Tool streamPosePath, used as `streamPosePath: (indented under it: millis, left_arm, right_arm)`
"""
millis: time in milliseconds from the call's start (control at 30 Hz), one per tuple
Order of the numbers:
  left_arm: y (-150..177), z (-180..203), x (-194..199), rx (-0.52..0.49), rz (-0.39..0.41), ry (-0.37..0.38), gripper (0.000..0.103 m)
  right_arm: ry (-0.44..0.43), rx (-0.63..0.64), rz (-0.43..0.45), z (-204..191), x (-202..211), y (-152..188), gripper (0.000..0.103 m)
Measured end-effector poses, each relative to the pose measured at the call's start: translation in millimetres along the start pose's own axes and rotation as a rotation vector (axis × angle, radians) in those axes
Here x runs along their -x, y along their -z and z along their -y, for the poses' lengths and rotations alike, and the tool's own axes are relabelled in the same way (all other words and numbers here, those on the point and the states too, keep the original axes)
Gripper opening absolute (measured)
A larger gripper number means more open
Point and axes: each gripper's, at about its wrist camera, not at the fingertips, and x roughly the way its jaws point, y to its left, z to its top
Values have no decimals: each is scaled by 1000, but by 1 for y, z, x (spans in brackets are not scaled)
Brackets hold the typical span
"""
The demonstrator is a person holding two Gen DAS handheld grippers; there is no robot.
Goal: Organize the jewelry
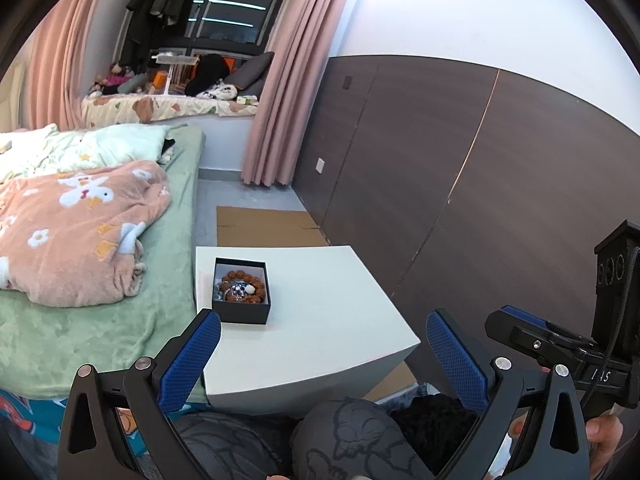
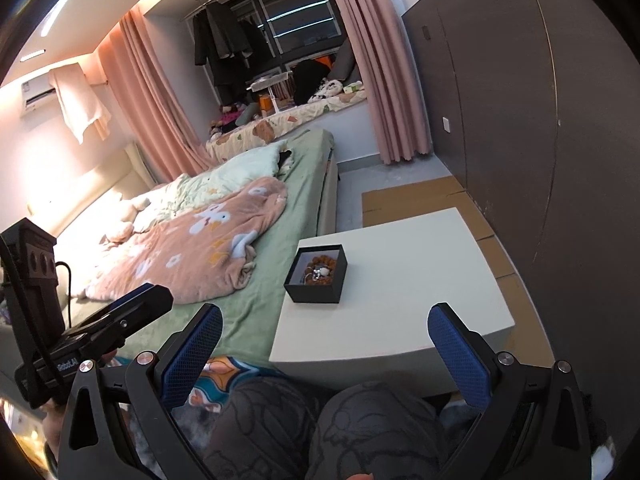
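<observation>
A small black open box (image 1: 241,291) stands on the left part of a white low table (image 1: 340,320). It holds a brown bead bracelet (image 1: 256,285) and silvery jewelry (image 1: 236,289). The box (image 2: 317,274) with the bracelet (image 2: 320,270) also shows in the right wrist view on the table (image 2: 420,280). My left gripper (image 1: 323,330) is open and empty, held back over the table's near edge. My right gripper (image 2: 325,324) is open and empty, also short of the table. The right gripper shows at the right edge of the left wrist view (image 1: 520,328).
A bed with a green sheet (image 1: 100,332) and a pink blanket (image 1: 80,232) lies left of the table. A dark wood wall panel (image 1: 460,160) runs along the right. Cardboard (image 1: 264,228) lies on the floor beyond the table. The person's knees (image 1: 340,440) are below the grippers.
</observation>
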Motion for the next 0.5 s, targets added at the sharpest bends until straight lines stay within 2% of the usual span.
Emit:
streamPosePath:
  millis: [500]
  left_arm:
    - [4, -6, 11, 8, 27, -41, 103]
  right_arm:
    - [5, -4, -17, -9, -6, 5, 103]
